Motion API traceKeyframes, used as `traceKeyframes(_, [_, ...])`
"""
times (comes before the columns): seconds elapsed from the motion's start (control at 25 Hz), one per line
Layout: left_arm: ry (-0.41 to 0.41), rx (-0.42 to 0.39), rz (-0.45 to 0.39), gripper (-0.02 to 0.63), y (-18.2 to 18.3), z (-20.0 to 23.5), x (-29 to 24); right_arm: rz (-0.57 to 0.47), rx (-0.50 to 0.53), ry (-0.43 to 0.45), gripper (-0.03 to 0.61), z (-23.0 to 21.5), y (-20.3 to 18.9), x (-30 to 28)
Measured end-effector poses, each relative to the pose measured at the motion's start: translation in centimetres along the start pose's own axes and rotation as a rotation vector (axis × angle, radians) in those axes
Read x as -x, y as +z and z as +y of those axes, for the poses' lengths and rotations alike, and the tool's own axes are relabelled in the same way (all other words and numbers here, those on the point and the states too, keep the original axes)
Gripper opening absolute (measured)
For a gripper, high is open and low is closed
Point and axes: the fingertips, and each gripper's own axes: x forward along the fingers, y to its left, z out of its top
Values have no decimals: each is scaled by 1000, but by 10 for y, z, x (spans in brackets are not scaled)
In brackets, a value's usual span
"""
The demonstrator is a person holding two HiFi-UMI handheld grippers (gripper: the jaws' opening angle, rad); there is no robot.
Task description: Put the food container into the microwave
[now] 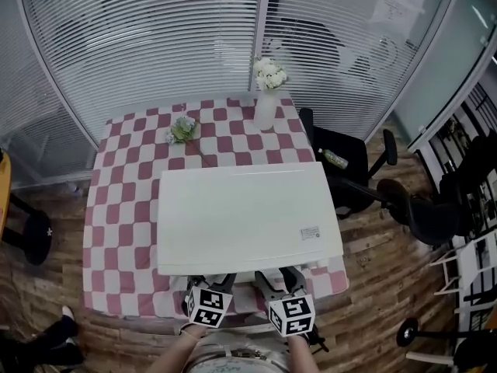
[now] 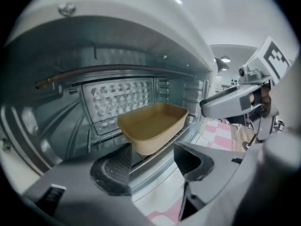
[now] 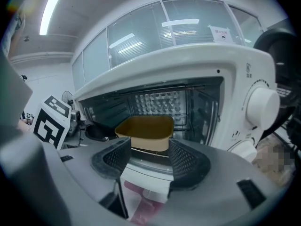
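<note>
The white microwave (image 1: 248, 216) stands on the checked table, and its cavity (image 3: 155, 102) is open towards me. A tan food container (image 3: 146, 130) rests empty on the wire rack inside, seen also as the container (image 2: 153, 126) in the left gripper view. My right gripper (image 3: 149, 161) is open just in front of it, its jaws level with the container's near end and apart from it. My left gripper (image 2: 153, 166) is open and empty at the cavity's mouth, to the left. Both marker cubes (image 1: 208, 305) show below the microwave's front edge.
A vase of white flowers (image 1: 266, 92) and a small flower bunch (image 1: 182, 129) sit on the pink checked cloth (image 1: 116, 208) behind the microwave. The control knobs (image 3: 262, 106) are right of the cavity. Black office chairs (image 1: 349, 162) stand at the right; a blinds-covered glass wall is behind.
</note>
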Motion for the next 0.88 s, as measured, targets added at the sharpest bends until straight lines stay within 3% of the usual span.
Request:
traceKeyframes(0.2, [-67,10,-2,260,0,-20,22,7,12,30,196,10,-6,1])
traceKeyframes(0.28, [-87,13,-27,157,5,-27,31,12,12,50,168,15,-8,2])
traceKeyframes(0.48, [-143,34,-85,38,14,-42,45,0,18,99,65,31,-10,7])
traceKeyframes(0.6, [-164,25,-96,24,20,-48,51,-11,21,131,6,41,-9,11])
traceKeyframes(0.88, [-205,58,-181,14,47,-60,73,-69,50,187,-6,58,10,25])
